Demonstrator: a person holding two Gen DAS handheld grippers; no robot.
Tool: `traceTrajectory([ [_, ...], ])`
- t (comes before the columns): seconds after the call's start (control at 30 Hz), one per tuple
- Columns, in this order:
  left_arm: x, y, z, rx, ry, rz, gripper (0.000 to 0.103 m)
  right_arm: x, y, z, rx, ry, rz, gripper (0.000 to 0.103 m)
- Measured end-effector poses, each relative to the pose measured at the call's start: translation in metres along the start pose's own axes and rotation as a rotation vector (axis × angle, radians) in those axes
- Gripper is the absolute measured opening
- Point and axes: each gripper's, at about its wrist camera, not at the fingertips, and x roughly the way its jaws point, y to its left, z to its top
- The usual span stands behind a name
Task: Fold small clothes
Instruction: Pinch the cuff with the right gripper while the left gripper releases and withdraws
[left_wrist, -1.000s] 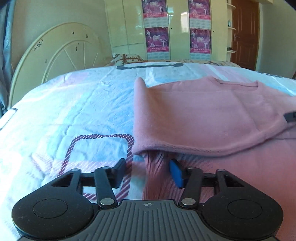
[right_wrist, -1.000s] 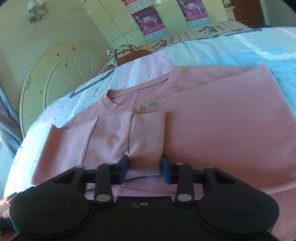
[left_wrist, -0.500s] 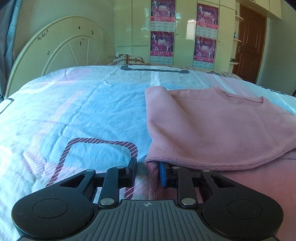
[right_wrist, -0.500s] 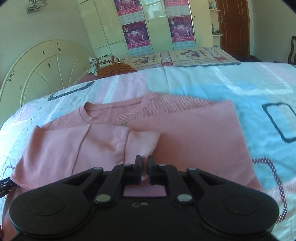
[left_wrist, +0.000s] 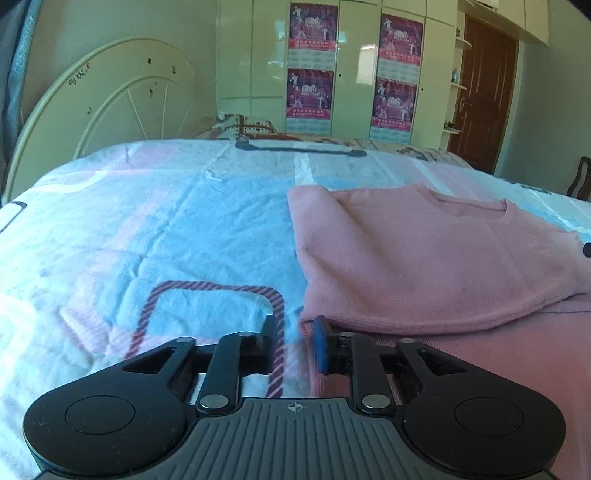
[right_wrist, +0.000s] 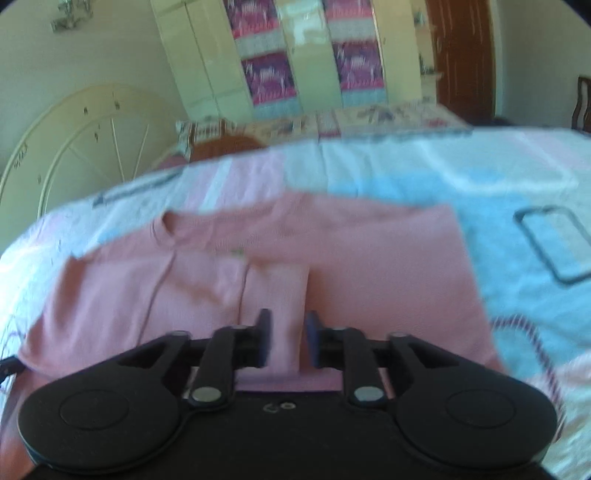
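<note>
Sweater (left_wrist: 424, 254) is lying partly folded on the bed (left_wrist: 147, 229). Left tongs (left_wrist: 295, 343) are hanging released beside its left edge, right tongs (right_wrist: 286, 341) gaping around the folded-in cuff (right_wrist: 275, 295).

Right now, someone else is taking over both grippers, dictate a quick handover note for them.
Left gripper: open, empty, low at the left edge of the pink sweater, near its bottom corner.
Right gripper: open, straddling the sleeve cuff without pinching it.
The sweater lies flat on the bedspread, neckline away from you.
Done: the left sleeve is folded across the body, cuff near the middle; the sweater's right side also has a straight edge.
Left: fold the body, probably bottom hem up toward the neckline, and tidy it.
</note>
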Motion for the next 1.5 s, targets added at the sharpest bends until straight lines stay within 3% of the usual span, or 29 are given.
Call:
traceTrajectory([
  [0.03, -0.004, 0.001, 0.004, -0.008, -0.027, 0.001, 0.048, -0.002, -0.002, 0.005, 0.002, -0.026, 0.000, 0.063],
  [0.07, -0.006, 0.001, 0.010, -0.025, -0.055, -0.014, 0.049, 0.002, -0.007, 0.011, 0.012, -0.036, 0.013, 0.064],
  [0.1, -0.004, 0.000, 0.018, -0.043, -0.072, -0.042, 0.049, 0.009, -0.011, 0.016, 0.034, -0.020, 0.031, 0.049],
  [0.17, 0.008, -0.008, 0.033, -0.053, -0.078, -0.089, 0.049, 0.033, -0.024, 0.025, 0.120, 0.045, 0.080, 0.033],
  [0.23, 0.028, -0.017, 0.044, -0.052, -0.052, -0.140, 0.049, 0.054, -0.030, 0.029, 0.163, 0.085, 0.083, 0.035],
  [0.37, 0.077, -0.028, 0.043, -0.066, 0.071, -0.165, 0.049, 0.079, -0.031, 0.026, 0.188, 0.122, 0.100, 0.039],
  [0.47, 0.081, -0.034, 0.036, -0.037, 0.055, -0.156, 0.049, 0.077, -0.018, 0.028, 0.109, 0.129, 0.129, 0.007],
  [0.6, 0.077, -0.041, 0.029, 0.011, 0.041, -0.143, 0.049, 0.033, -0.005, 0.036, 0.025, -0.059, 0.095, 0.007],
  [0.67, 0.078, -0.044, 0.028, 0.035, 0.039, -0.140, 0.049, 0.044, -0.006, 0.030, -0.017, -0.019, 0.018, 0.007],
  [0.73, 0.078, -0.044, 0.032, 0.054, 0.053, -0.144, 0.049, 0.065, -0.014, 0.020, 0.014, 0.073, 0.004, 0.007],
  [0.83, 0.076, -0.042, 0.044, 0.064, 0.078, -0.160, 0.049, 0.068, -0.018, 0.016, 0.055, 0.068, 0.014, 0.008],
  [0.9, 0.075, -0.043, 0.059, 0.094, 0.034, -0.153, 0.049, 0.066, -0.016, 0.015, 0.047, 0.066, 0.014, 0.008],
  [1.03, 0.106, -0.044, 0.091, 0.092, 0.023, -0.145, 0.051, 0.069, -0.018, 0.014, 0.046, 0.078, 0.018, 0.009],
  [1.07, 0.119, -0.045, 0.095, 0.093, 0.044, -0.129, 0.054, 0.069, -0.018, 0.014, 0.046, 0.079, 0.015, 0.010],
  [1.13, 0.152, -0.042, 0.090, 0.081, 0.125, -0.081, 0.080, 0.069, -0.017, 0.014, 0.041, 0.080, 0.006, 0.009],
  [1.17, 0.154, -0.042, 0.088, 0.091, 0.099, -0.097, 0.084, 0.070, -0.015, 0.014, 0.034, 0.081, -0.002, 0.010],
  [1.23, 0.151, -0.050, 0.089, 0.125, 0.111, -0.075, 0.086, 0.071, -0.013, 0.015, 0.021, 0.087, -0.011, 0.017],
  [1.27, 0.144, -0.055, 0.090, 0.137, 0.108, -0.063, 0.086, 0.070, -0.011, 0.018, 0.009, 0.094, -0.021, 0.026],
  [1.3, 0.132, -0.058, 0.090, 0.140, 0.080, -0.075, 0.086, 0.066, -0.007, 0.020, -0.005, 0.087, -0.043, 0.042],
  [1.33, 0.120, -0.061, 0.088, 0.131, 0.050, -0.092, 0.086, 0.058, -0.003, 0.022, -0.024, 0.050, -0.064, 0.044],
  [1.43, 0.091, -0.074, 0.074, 0.130, 0.015, -0.134, 0.086, 0.042, 0.009, 0.026, -0.045, 0.009, 0.000, 0.032],
  [1.47, 0.083, -0.079, 0.066, 0.133, 0.012, -0.152, 0.086, 0.041, 0.015, 0.025, -0.046, 0.021, 0.027, 0.020],
  [1.5, 0.078, -0.083, 0.058, 0.141, 0.006, -0.163, 0.086, 0.041, 0.021, 0.022, -0.056, 0.039, 0.056, 0.014],
])
